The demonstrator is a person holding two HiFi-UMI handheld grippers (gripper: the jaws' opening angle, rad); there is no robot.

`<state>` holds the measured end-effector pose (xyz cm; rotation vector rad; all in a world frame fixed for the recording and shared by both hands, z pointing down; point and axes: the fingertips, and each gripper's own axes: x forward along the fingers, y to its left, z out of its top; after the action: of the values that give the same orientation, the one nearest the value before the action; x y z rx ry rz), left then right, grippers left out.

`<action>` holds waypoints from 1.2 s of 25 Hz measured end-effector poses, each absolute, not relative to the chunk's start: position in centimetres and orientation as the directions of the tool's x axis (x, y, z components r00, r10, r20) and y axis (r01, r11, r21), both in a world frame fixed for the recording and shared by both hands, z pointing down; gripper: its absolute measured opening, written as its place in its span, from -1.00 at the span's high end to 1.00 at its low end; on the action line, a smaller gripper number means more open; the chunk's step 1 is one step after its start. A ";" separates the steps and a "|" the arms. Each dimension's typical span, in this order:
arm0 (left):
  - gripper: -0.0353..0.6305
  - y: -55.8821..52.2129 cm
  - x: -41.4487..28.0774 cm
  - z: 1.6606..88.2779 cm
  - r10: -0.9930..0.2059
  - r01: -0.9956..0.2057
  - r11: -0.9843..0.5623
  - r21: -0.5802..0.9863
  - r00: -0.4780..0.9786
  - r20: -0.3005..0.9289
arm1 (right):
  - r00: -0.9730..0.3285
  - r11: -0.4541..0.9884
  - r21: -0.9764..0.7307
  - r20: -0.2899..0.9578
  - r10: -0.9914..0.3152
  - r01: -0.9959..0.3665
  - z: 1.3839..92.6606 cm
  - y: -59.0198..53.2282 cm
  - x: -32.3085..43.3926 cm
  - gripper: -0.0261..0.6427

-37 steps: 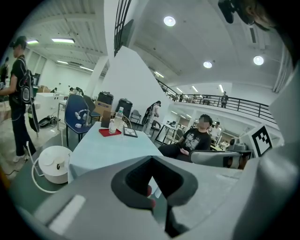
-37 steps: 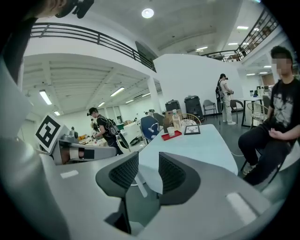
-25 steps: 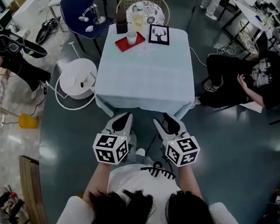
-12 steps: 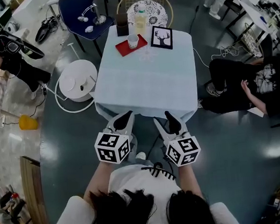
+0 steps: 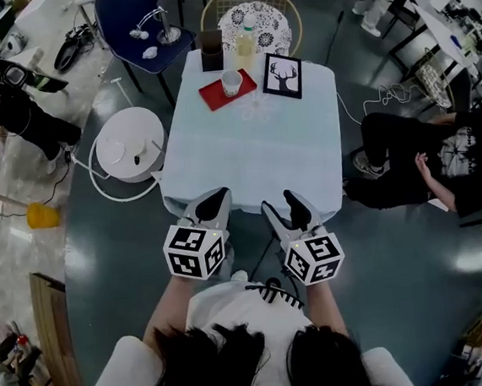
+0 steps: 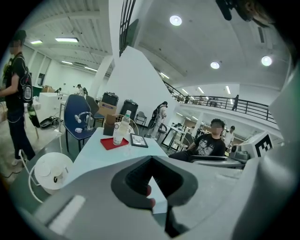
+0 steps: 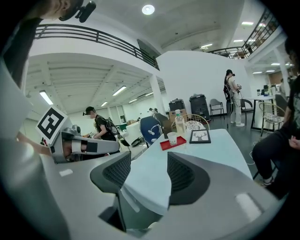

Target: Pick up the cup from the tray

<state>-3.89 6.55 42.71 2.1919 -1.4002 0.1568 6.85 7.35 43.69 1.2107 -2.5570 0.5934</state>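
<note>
Both grippers moved up to the table [image 5: 254, 148] since a sec ago, its front edge is now just ahead of them. Left gripper [image 5: 214, 204] is clenched w/ nothing in it, prob just along for the ride. Right gripper [image 5: 281, 206] has just been opening: ribbed dark pads apart, empty, prob prepping the grab. Tabletop is smooth pale cloth. Far end: small white cup [image 5: 231, 82] upright on a flat red tray [image 5: 213, 95], well apart from both.

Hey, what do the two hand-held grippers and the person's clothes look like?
The left hand-held gripper and the right hand-held gripper each have a light grey shell and black ribbed pads inside the jaws. Behind each sits a white cube with black square markers. The person wears a white top with black lacing.
</note>
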 end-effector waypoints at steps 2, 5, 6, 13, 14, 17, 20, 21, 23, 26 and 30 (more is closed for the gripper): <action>0.89 5.4 -4.4 42.9 -0.807 -0.872 -0.320 0.370 0.456 0.376 | -0.620 0.570 -0.250 0.395 -0.678 -0.782 43.6 6.3 6.2 0.15; 0.89 3.7 -5.2 42.9 -0.794 -0.866 -0.336 0.370 0.472 0.384 | -0.615 0.564 -0.251 0.397 -0.681 -0.787 43.4 4.7 5.1 0.10; 0.89 3.1 -5.5 42.7 -0.791 -0.866 -0.344 0.363 0.475 0.385 | -0.615 0.565 -0.250 0.395 -0.682 -0.786 43.2 4.0 4.6 0.08; 0.89 -1.6 -8.2 42.9 -0.790 -0.871 -0.345 0.350 0.471 0.393 | -0.597 0.551 -0.238 0.399 -0.696 -0.800 42.9 -0.6 2.2 0.05; 0.89 -2.1 -8.5 43.0 -0.787 -0.870 -0.346 0.351 0.473 0.396 | -0.594 0.546 -0.239 0.395 -0.701 -0.803 42.8 -1.3 1.9 0.05; 0.89 -3.6 -9.2 43.3 -0.785 -0.868 -0.340 0.361 0.474 0.399 | -0.600 0.541 -0.259 0.372 -0.708 -0.800 42.3 -3.6 0.6 0.05; 0.89 -4.7 -9.4 43.4 -0.787 -0.868 -0.331 0.370 0.470 0.400 | -0.617 0.567 -0.246 0.360 -0.700 -0.786 41.7 -5.5 -0.8 0.04; 0.89 -5.0 -9.5 43.5 -0.788 -0.869 -0.330 0.370 0.469 0.400 | -0.621 0.574 -0.241 0.357 -0.698 -0.783 41.6 -6.1 -1.1 0.03; 0.89 -5.9 -9.6 43.5 -0.791 -0.871 -0.325 0.369 0.464 0.400 | -0.626 0.581 -0.235 0.348 -0.698 -0.779 41.3 -7.6 -1.4 0.03; 0.89 -7.2 -10.0 43.5 -0.798 -0.875 -0.308 0.373 0.451 0.400 | -0.631 0.591 -0.226 0.340 -0.697 -0.774 40.9 -9.5 -1.6 0.03; 0.89 -9.1 -10.1 43.5 -0.811 -0.885 -0.285 0.369 0.428 0.400 | -0.642 0.606 -0.218 0.337 -0.689 -0.765 40.9 -12.0 -1.6 0.01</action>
<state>-10.14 -9.12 43.48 2.1465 -1.4259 0.1804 -1.61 -11.98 40.94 1.2016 -2.6138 0.5084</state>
